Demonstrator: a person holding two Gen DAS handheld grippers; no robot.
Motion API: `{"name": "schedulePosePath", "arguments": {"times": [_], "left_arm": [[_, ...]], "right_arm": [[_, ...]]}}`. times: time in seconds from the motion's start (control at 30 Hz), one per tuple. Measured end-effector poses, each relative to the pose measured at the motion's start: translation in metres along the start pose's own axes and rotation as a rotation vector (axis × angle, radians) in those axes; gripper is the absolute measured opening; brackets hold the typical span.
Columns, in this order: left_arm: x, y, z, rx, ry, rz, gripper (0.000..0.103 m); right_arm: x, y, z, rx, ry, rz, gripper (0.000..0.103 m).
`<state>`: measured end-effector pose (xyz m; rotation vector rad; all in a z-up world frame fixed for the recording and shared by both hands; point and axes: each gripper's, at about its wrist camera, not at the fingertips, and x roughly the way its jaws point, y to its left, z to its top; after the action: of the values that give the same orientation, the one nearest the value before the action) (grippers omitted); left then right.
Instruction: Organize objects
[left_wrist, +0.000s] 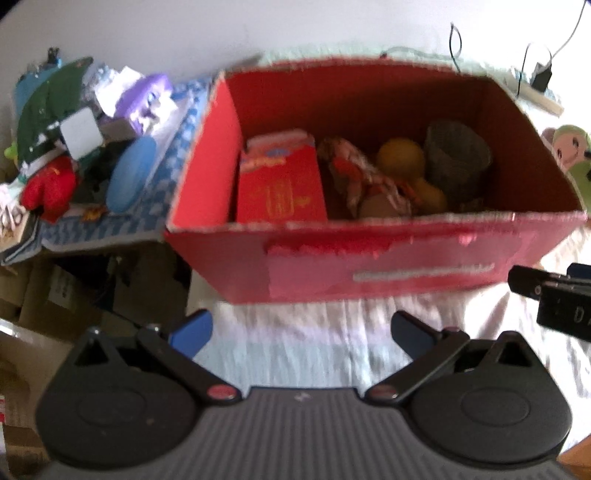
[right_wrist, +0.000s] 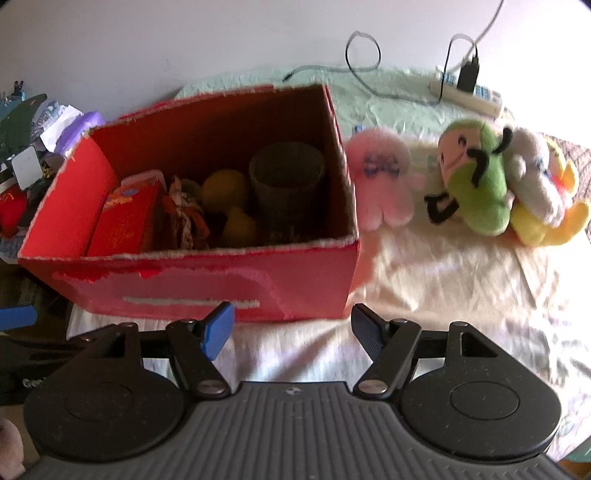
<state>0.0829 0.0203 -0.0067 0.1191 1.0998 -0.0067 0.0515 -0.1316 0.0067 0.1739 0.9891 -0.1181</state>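
A red cardboard box (left_wrist: 369, 266) (right_wrist: 207, 277) stands open on the white cloth. Inside are a red packet (left_wrist: 280, 181) (right_wrist: 122, 218), a patterned bundle (left_wrist: 354, 173), a yellow plush (left_wrist: 402, 158) (right_wrist: 225, 188) and a dark woven cup (left_wrist: 456, 155) (right_wrist: 288, 177). To the box's right lie a pink plush (right_wrist: 384, 177), a green plush (right_wrist: 476, 177) and a white-and-yellow plush (right_wrist: 546, 195). My left gripper (left_wrist: 301, 330) is open and empty in front of the box. My right gripper (right_wrist: 291, 328) is open and empty near the box's front right corner.
A cluttered pile of toys and bags (left_wrist: 81, 136) sits on a blue checked cloth left of the box. A power strip with a charger and cables (right_wrist: 465, 88) lies at the back right. Cardboard boxes (left_wrist: 55, 288) stand below the table's left edge.
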Motion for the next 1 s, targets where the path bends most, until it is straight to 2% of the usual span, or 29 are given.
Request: {"name": "schedulePosePath", "arguments": {"times": [0.23, 0.67, 0.83, 1.0], "left_arm": [[0.019, -0.013, -0.015, 0.026, 0.106, -0.049, 0.102], [0.029, -0.033, -0.023, 0.080, 0.152, -0.057, 0.102], [0.028, -0.030, -0.021, 0.078, 0.155, -0.059, 0.102], [0.008, -0.019, -0.007, 0.051, 0.087, -0.051, 0.102]], "right_arm": [[0.007, -0.008, -0.013, 0.026, 0.042, -0.019, 0.073], [0.011, -0.017, -0.025, 0.047, 0.095, -0.007, 0.073], [0.012, -0.014, -0.023, 0.036, 0.103, 0.008, 0.073], [-0.003, -0.006, -0.011, 0.012, 0.057, 0.039, 0.073]]}}
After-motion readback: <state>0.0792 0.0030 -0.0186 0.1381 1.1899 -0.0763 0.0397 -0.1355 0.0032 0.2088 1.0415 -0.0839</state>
